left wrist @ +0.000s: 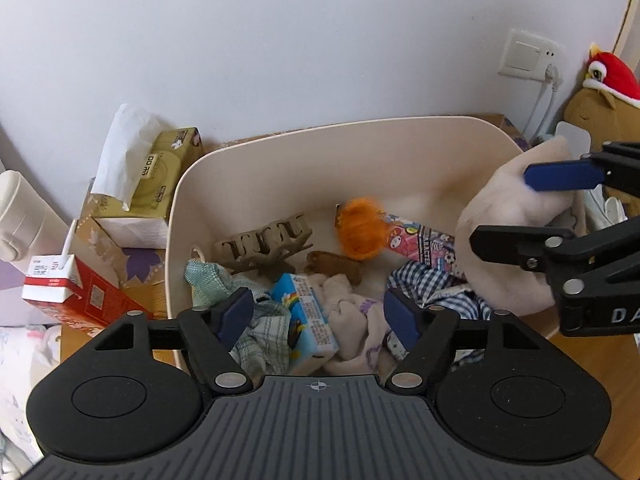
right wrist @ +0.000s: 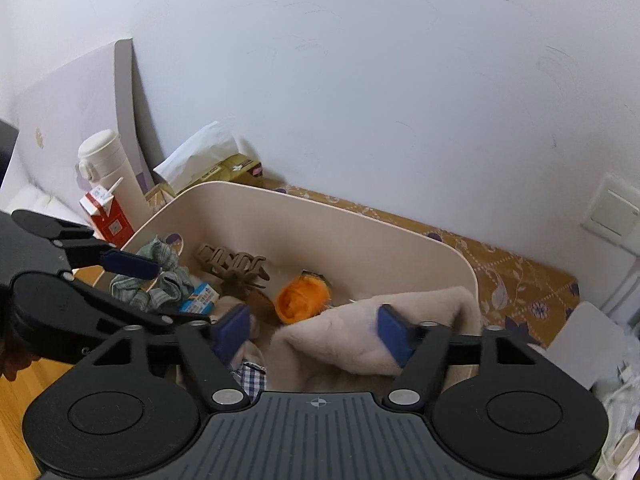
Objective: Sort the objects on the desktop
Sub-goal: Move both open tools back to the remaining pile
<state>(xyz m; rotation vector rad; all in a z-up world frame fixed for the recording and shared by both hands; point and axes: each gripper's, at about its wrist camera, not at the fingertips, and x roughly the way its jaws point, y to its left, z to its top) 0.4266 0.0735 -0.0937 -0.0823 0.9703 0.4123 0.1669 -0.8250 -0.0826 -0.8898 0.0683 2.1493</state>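
A pale, bare wall [left wrist: 280, 40] backs the scene, with a white wall switch and socket [left wrist: 528, 54] on it at the right and a wooden floor [left wrist: 600, 360] below. Against the wall sits a large cream plastic bin [left wrist: 320, 136], open at the top, with a gold patterned cloth [right wrist: 500, 264] showing just behind its far rim. A fluffy beige garment [right wrist: 360, 340] is draped over the bin's right rim, partly inside; the right gripper [right wrist: 314, 332] hangs over it with its jaws wide, the blue pads apart on either side of a fold and not pressing it. The left gripper [left wrist: 318, 314] hovers over the bin's near side, jaws likewise spread wide, holding nothing, above a heap of soft things: a green checked cloth [left wrist: 260, 332], a cream cloth with purple print [left wrist: 356, 320] and a blue gingham cloth [left wrist: 432, 284]. Among them lies a small blue carton [left wrist: 310, 312]. Deeper in the bin are an orange furry ball [left wrist: 362, 228], a pink printed box [left wrist: 424, 242] and a brown hair claw [left wrist: 264, 244]. Left of the bin, outside it, stand a gold tissue box [left wrist: 156, 176] with a tissue pulled up, a red and white drink carton [left wrist: 68, 288] with a straw, and a white flask [right wrist: 108, 168]. A red plush toy [left wrist: 612, 74] sits at the far right.
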